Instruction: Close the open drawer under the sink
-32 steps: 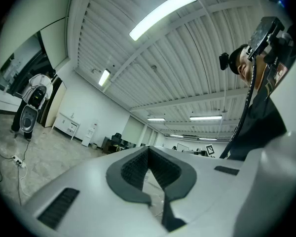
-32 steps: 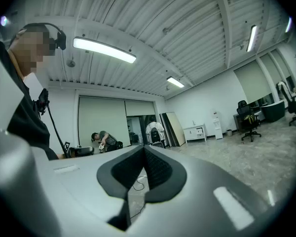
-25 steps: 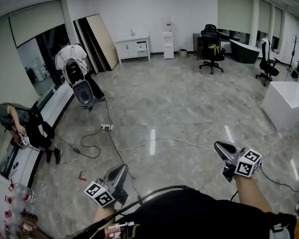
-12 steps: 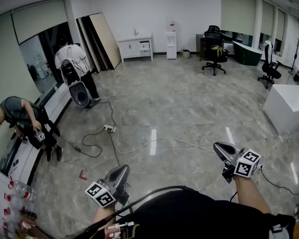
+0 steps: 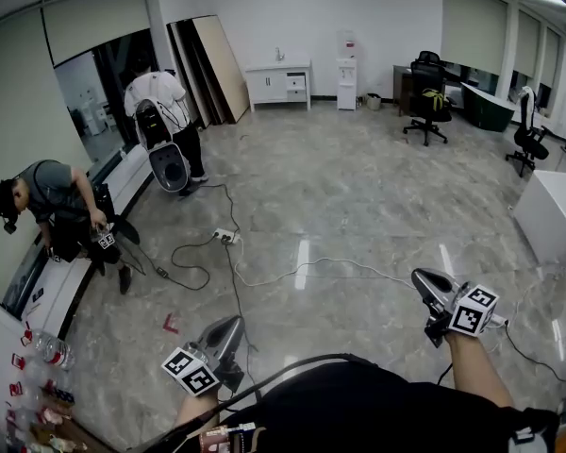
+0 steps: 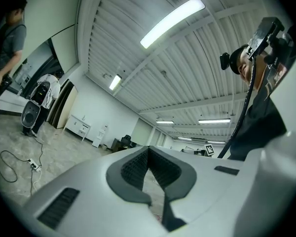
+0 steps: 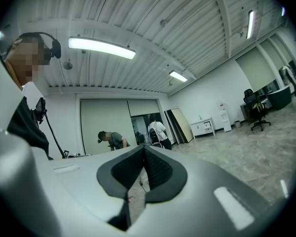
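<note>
A white sink cabinet [image 5: 281, 81] with a tap on top stands against the far wall, across the room; one small drawer [image 5: 296, 83] on its right side looks slightly out. It also shows small in the left gripper view as the cabinet [image 6: 79, 127] and in the right gripper view as the cabinet [image 7: 203, 127]. My left gripper [image 5: 233, 322] is held low near my body, jaws shut and empty. My right gripper [image 5: 421, 276] is out to the right, also shut with nothing in it. Both are far from the cabinet.
Cables and a power strip [image 5: 225, 237] lie across the marble floor. Two people [image 5: 66, 217] work at the left by the window ledge. A water dispenser [image 5: 347, 58], office chairs [image 5: 430, 90], leaning boards [image 5: 222, 69] and a white block [image 5: 558, 215] stand around the room.
The head view has swung so the room shifts right and the cabinet sits more central. The person at the left has moved further into view. Both grippers keep their places.
</note>
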{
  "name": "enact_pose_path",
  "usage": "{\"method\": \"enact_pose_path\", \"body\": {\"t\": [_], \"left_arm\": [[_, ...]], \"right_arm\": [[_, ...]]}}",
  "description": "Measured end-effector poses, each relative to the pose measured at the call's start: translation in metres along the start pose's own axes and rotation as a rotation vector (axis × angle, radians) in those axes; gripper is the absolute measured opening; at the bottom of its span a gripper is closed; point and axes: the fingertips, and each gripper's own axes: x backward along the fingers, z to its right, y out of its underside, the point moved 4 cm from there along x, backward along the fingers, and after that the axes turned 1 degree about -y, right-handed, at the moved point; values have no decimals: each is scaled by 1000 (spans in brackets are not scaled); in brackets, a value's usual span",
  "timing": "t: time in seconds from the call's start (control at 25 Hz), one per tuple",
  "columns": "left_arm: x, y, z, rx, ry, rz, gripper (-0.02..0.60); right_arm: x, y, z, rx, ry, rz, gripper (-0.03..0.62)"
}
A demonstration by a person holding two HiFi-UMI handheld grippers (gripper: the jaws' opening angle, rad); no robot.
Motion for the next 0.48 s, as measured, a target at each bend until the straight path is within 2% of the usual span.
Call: {"method": "enact_pose_path", "body": {"t": [0.28,0.48], "left_arm": [[23,-2,-54,37,-1,-28,-3],[-7,3,-76,58,39,-40,-3]], "right_arm": [[-37,16,-12,-13,49,-21,2],[-52,18,8,-16,81,-50,2]]}}
